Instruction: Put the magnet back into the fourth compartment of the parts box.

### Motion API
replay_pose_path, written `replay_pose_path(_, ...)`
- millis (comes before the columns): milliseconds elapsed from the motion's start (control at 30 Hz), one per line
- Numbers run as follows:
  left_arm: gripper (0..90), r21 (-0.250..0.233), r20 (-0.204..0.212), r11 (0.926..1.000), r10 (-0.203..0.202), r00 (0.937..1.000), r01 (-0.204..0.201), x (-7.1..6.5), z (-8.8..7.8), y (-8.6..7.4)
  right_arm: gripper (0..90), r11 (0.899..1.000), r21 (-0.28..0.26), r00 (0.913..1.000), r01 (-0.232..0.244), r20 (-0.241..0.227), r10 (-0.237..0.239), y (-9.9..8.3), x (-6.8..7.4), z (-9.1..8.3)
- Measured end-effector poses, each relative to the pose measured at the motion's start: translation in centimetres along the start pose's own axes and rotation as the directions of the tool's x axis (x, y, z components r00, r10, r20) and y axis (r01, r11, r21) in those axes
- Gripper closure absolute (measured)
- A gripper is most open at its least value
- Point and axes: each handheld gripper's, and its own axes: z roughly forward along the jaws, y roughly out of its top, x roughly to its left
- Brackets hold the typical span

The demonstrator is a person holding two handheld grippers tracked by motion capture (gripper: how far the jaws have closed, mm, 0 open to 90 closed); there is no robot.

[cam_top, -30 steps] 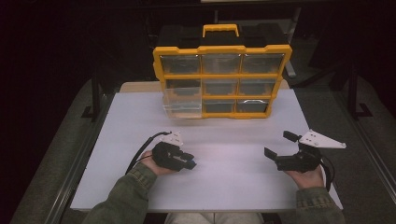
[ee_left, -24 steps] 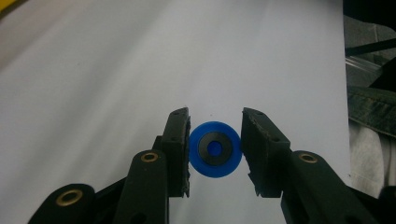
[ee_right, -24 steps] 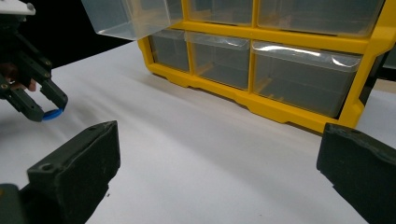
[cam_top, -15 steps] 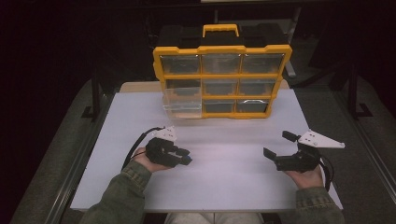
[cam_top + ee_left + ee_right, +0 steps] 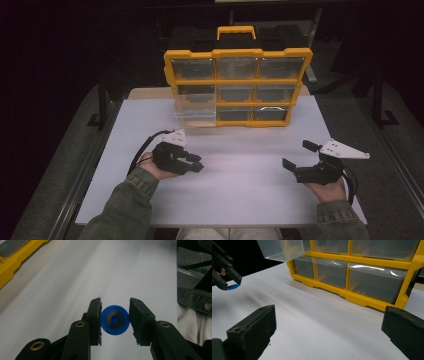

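From above, the left claw [image 5: 196, 165] hovers over the white table [image 5: 240, 195], near the yellow drawer organizer [image 5: 238, 80]. Left gripper view: its jaws pinch a round blue disc [image 5: 115, 319] with a dark ring and blue centre. Right gripper view: right claw [image 5: 329, 332] spread wide, holding nothing.

high: above, forward-down | claw views: low, close | shared: yellow organizer [image 5: 237, 85]

White table [image 5: 240, 195], dark room, grey floor [image 5: 395, 150]
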Motion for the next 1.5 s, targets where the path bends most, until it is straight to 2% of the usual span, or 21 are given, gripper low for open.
replay_pose_path(100, 63.1, 0.005, -0.006, 1.0000, 0.004, 1.0000, -0.004, 0.1, -0.4, 0.2, 0.0, 1.000, 0.001, 1.0000, -0.002, 0.000, 0.002, 0.0, 0.0, 0.0)
replay_pose_path(400, 63.1, -0.028, -0.016, 0.9996, 0.005, 0.9999, -0.006, 0.4, -1.8, 1.0, 0.0, 1.000, 0.004, 1.0000, -0.002, -0.002, 0.002, 0.0, 0.0, 0.0)
replay_pose_path(1033, 63.1, -0.042, -0.021, 0.9989, 0.020, 0.9996, -0.021, 1.3, -4.0, 2.9, 0.0, 1.000, 0.013, 1.0000, -0.002, 0.003, 0.002, -0.1, 0.0, 0.0)
replay_pose_path(1500, 63.1, -0.017, -0.024, 0.9980, 0.060, 0.9979, -0.061, 1.5, -5.1, 5.0, 0.0, 1.000, 0.018, 1.0000, -0.002, -0.002, 0.002, -0.2, 0.1, 0.1)
